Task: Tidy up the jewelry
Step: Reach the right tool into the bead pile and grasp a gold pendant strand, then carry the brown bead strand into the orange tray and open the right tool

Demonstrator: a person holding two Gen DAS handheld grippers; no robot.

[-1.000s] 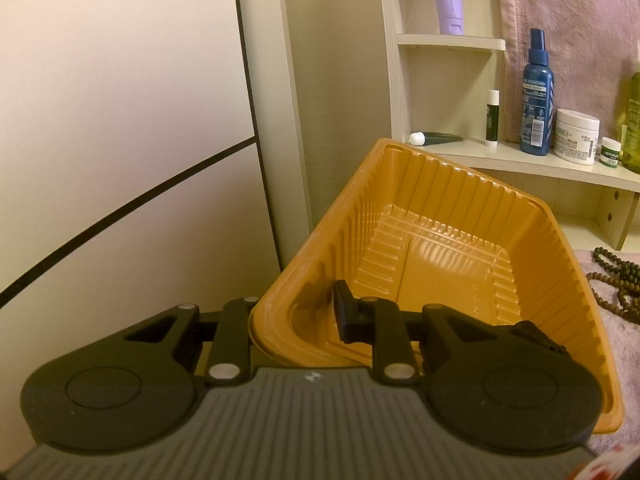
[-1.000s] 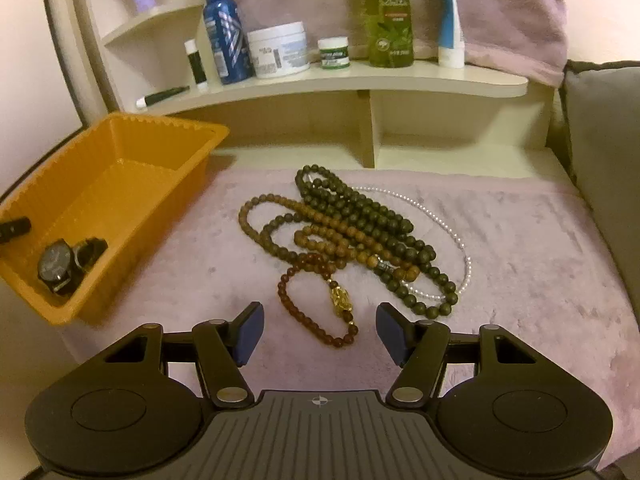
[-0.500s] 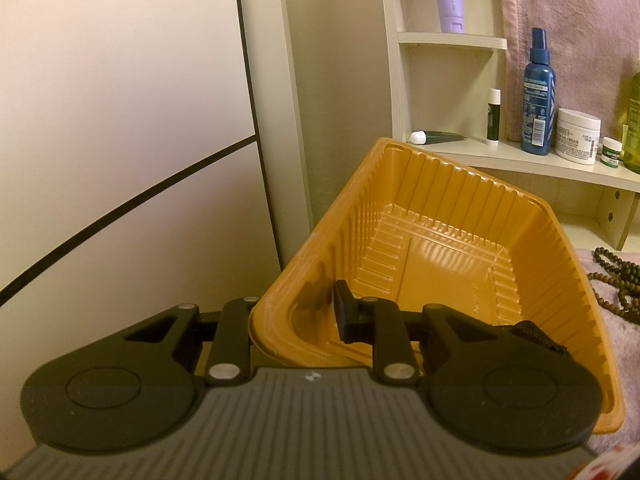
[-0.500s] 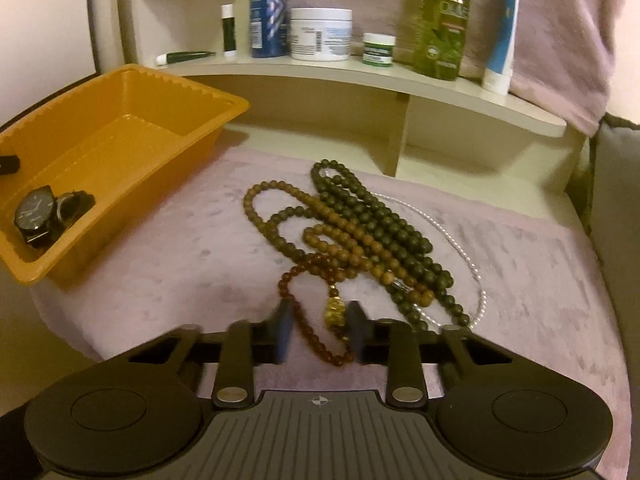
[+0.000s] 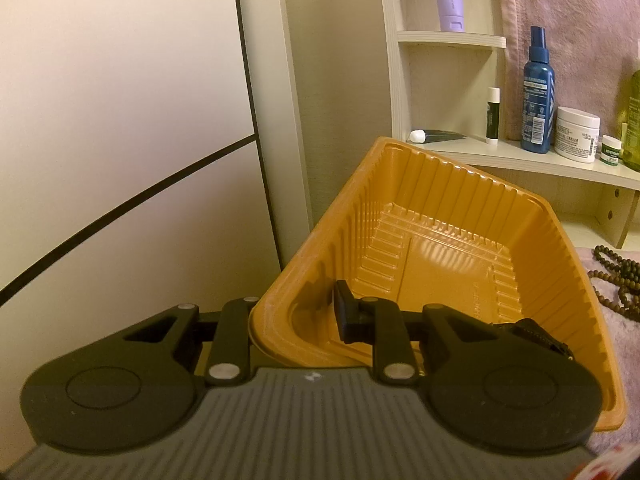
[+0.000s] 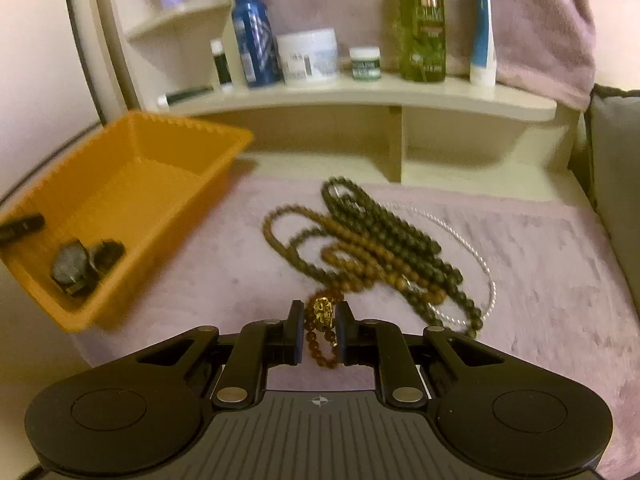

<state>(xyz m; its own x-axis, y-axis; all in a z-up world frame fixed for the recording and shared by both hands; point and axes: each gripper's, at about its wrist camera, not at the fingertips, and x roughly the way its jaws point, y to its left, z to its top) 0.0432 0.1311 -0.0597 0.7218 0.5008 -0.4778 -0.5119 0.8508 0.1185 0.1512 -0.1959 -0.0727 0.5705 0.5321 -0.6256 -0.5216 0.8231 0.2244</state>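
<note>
Closing on the reddish-brown bead bracelet (image 6: 320, 344) with the right gripper (image 6: 319, 330) — jaws narrowing at this moment, the gold charm (image 6: 320, 311) and a doubled loop of beads between the blue pads. Best done by letting the pads settle on the bead strand just below the charm, not on the charm alone, since a hard round bead likely slips. Then lifting straight up, slowly, so the bracelet comes free of the pile of bead necklaces (image 6: 380, 248) lying just beyond it on the pink cloth (image 6: 540, 280); some strands look close enough to snag. Contact of the pads cannot be told for certain; the picture is blurred and a thin gap may remain.

Taking the orange tray (image 6: 132, 196) as landmark: bracelet to the tray's right on the cloth, near its front corner; necklaces further right and well apart from the tray wall; a dark watch (image 6: 74, 266) already inside, at the tray's near end.

Left gripper (image 5: 296, 316) clamped narrow on the tray's near rim (image 5: 280, 300) — one finger inside the wall, the other outside — apparently steadying it for the drop. Worth keeping that hold level until the bracelet is carried over.
</note>
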